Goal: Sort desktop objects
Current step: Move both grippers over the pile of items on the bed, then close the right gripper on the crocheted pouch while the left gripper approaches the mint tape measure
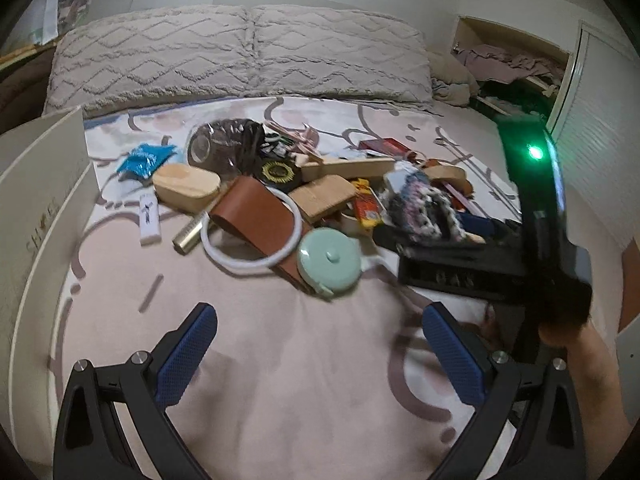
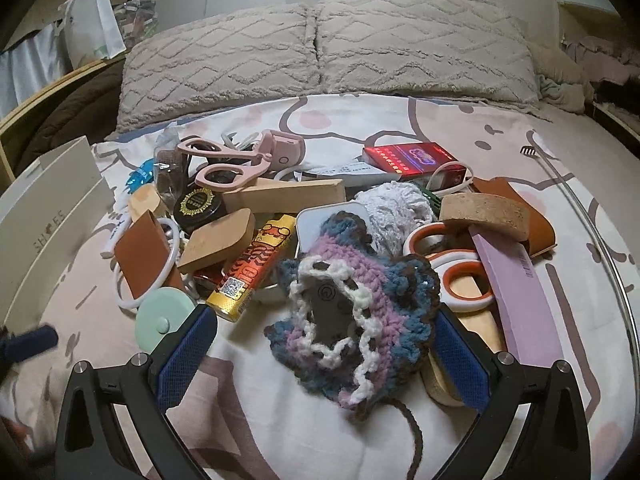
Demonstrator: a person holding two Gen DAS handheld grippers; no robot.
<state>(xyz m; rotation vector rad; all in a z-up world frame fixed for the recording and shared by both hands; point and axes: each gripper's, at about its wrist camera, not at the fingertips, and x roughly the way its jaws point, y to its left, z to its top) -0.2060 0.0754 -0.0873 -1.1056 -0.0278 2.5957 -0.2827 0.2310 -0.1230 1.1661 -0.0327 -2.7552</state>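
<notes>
Cluttered small objects lie heaped on the patterned bed sheet (image 2: 280, 420). Right hand-held gripper (image 2: 326, 354) gapes wide around a crocheted blue, pink and white yarn pouch (image 2: 360, 300), its blue pads (image 2: 460, 364) not clamping it. Left hand-held gripper (image 1: 320, 354) spreads wide over bare sheet, holding nothing, short of a mint-green round tape measure (image 1: 329, 259).
</notes>
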